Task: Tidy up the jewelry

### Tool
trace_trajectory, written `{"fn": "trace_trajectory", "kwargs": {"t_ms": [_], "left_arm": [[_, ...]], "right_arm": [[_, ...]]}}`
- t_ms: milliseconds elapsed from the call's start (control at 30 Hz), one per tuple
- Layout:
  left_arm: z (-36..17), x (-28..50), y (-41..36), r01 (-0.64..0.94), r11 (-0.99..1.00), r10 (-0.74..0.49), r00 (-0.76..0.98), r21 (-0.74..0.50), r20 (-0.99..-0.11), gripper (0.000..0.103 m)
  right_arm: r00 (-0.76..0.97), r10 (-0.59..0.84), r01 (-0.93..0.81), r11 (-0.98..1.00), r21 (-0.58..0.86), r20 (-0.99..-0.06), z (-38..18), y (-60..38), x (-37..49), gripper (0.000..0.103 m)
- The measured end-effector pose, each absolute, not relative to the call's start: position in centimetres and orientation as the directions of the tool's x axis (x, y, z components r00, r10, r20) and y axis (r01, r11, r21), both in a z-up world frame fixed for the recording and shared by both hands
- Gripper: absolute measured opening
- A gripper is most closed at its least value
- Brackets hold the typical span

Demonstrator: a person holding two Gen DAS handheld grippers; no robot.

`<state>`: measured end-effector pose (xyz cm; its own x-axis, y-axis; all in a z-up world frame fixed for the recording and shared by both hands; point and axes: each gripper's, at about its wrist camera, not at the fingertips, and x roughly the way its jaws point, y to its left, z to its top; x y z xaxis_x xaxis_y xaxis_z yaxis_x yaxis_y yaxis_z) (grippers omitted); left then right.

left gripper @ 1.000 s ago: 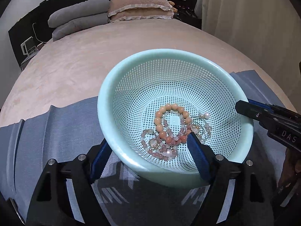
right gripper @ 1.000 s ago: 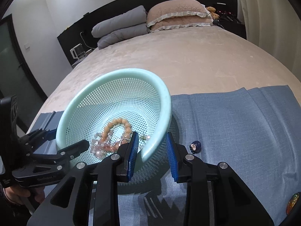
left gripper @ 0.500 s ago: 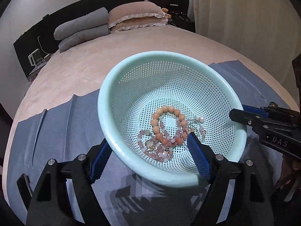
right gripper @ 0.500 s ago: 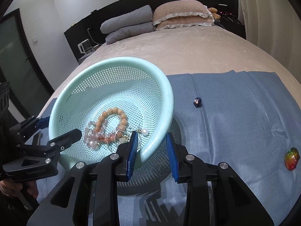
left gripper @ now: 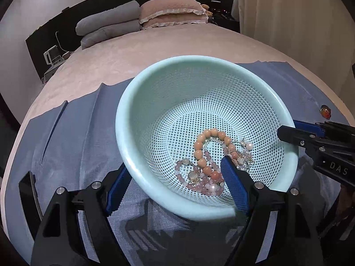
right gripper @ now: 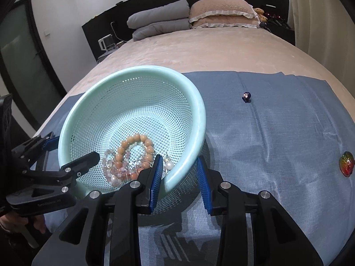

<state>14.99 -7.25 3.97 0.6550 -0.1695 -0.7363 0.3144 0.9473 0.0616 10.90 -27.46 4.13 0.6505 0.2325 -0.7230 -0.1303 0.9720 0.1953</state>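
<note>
A mint-green perforated basket [left gripper: 155, 84] [right gripper: 133, 71] is held above a blue cloth [right gripper: 277, 144] on a bed. It holds an orange bead bracelet [left gripper: 206, 146] [right gripper: 133, 148], a pink bead bracelet [left gripper: 199, 184] [right gripper: 113, 170] and a pearl piece [left gripper: 249, 146] [right gripper: 169, 165]. My left gripper [left gripper: 175, 186] straddles the basket's near rim, one finger inside and one outside. My right gripper [right gripper: 179, 177] straddles the rim on the opposite side, jaws close on the wall. A small dark blue charm [right gripper: 246, 96] and a red-green strawberry piece [right gripper: 346, 163] [left gripper: 325, 111] lie on the cloth.
Grey and pink pillows [right gripper: 190, 17] lie at the head of the bed [right gripper: 221, 46] against a dark headboard. A nightstand with a small appliance [right gripper: 106, 43] stands at its left. Curtains [left gripper: 299, 11] hang at the right. A dark flat object [left gripper: 28, 190] lies on the cloth's left edge.
The basket, held by both grippers, has risen and drawn back towards me. More cloth shows, and the dark charm and the strawberry piece appear farther away. The jewelry has shifted slightly inside.
</note>
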Motion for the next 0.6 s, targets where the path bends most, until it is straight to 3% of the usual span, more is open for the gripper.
{"fn": "trace_trajectory", "kwargs": {"t_ms": [67,133,167,200,367,600], "left_arm": [[3.7,15.1,-7.2,0.312,0.949,-0.172,0.650,0.054,-0.740,0.088],[3.6,14.8,-7.0,0.281,0.958,-0.151,0.671,0.060,-0.726,0.097],[3.8,14.6,-6.7,0.264,0.963,-0.147,0.688,0.057,-0.711,0.097],[3.9,14.5,-6.2,0.254,0.966,-0.146,0.694,0.050,-0.705,0.097],[4.5,12.9,-4.0,0.175,0.984,-0.137,0.714,-0.014,-0.687,0.097],[5.4,8.2,-2.4,0.126,0.987,-0.158,0.774,-0.095,-0.613,0.097]], "right_arm": [[0.651,0.245,-0.131,0.969,0.211,-0.719,4.0,-27.5,10.8,0.032],[0.660,0.236,-0.134,0.971,0.198,-0.713,4.1,-27.4,10.5,0.045],[0.674,0.220,-0.130,0.975,0.180,-0.705,4.3,-27.5,10.2,0.059],[0.689,0.209,-0.130,0.978,0.165,-0.694,4.5,-27.6,9.8,0.067],[0.725,0.197,-0.144,0.980,0.134,-0.660,4.9,-28.2,7.1,0.086],[0.789,0.124,-0.107,0.992,0.065,-0.602,4.9,-27.8,2.7,0.093]]}}
